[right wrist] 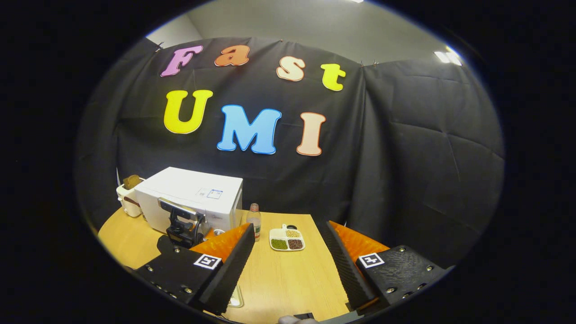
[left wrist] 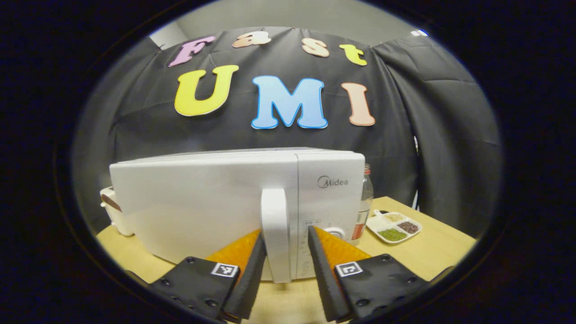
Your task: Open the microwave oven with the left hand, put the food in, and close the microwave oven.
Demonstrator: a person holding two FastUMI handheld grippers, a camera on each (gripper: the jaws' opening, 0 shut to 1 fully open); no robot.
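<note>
At the far left of the table (left wrist: 450,252) stands a small white appliance (left wrist: 112,211), and just beside it the microwave oven (left wrist: 202,202), with its door closed. Your left gripper (left wrist: 285,256) is right at the door: the handle (left wrist: 275,234) stands upright, with its long axis vertical, and it sits in the gap between the two fingers. The jaws are only partly open, and a small space is visible on each side of the handle, so they do not press on it yet. I judge that you need to close on the handle and then pull toward yourself.

To the right of the oven you see a bottle (left wrist: 365,202) and then a divided dish (left wrist: 395,226) with food. Your right gripper (right wrist: 288,261) is wide open and holds nothing; the dish lies straight ahead of it, well apart.
</note>
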